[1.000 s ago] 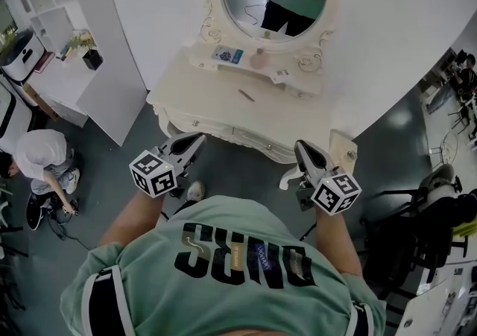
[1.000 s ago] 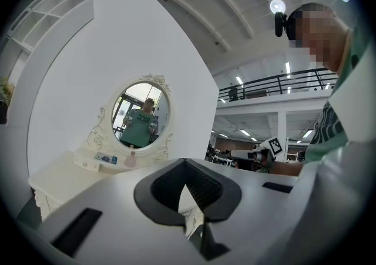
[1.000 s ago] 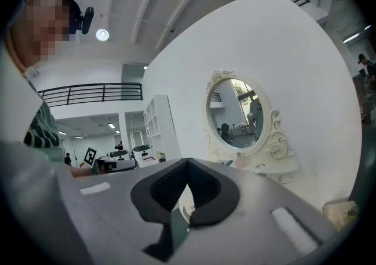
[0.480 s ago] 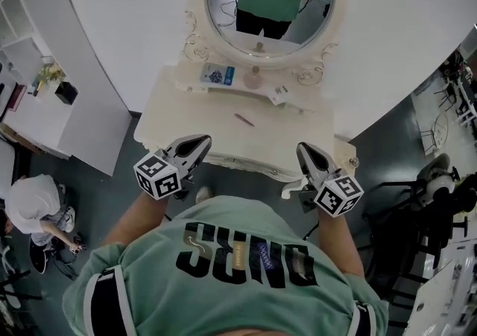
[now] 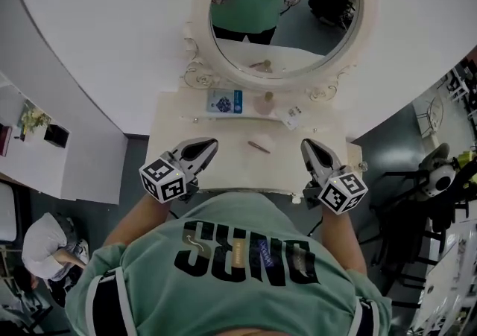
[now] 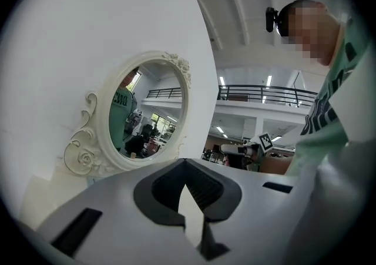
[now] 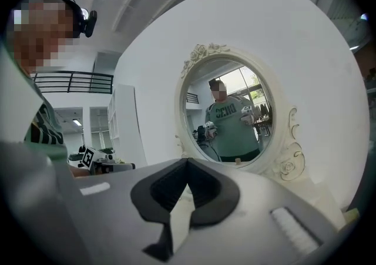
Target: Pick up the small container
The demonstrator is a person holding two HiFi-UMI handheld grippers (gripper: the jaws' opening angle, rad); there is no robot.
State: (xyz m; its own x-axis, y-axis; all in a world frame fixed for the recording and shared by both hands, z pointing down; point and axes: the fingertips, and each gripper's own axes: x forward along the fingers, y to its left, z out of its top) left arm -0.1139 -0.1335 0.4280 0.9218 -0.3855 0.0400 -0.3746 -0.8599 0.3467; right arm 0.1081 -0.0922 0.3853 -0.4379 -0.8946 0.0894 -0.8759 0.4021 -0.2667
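Note:
A small pinkish container [image 5: 266,105] stands on the raised back ledge of the cream dressing table [image 5: 171,130], under the oval mirror [image 5: 279,10]. My left gripper [image 5: 210,146] hovers over the table's front left edge. Its jaws are shut and hold nothing. My right gripper [image 5: 306,146] is over the front right edge, shut and empty too. Both point level toward the mirror, well short of the container. In the left gripper view the left gripper [image 6: 187,164] faces the mirror [image 6: 150,111]. In the right gripper view the right gripper [image 7: 188,163] faces the mirror [image 7: 226,120].
A blue packet [image 5: 223,101] and a small white item [image 5: 292,114] share the ledge with the container. A thin pink stick [image 5: 259,146] lies mid-table. A person crouches on the floor at lower left [image 5: 45,249]. Dark chairs [image 5: 440,178] stand at right.
The person has walked up to the dressing table. Both grippers, earlier over the floor in front of it, now reach over its front edge. The jaws stayed shut.

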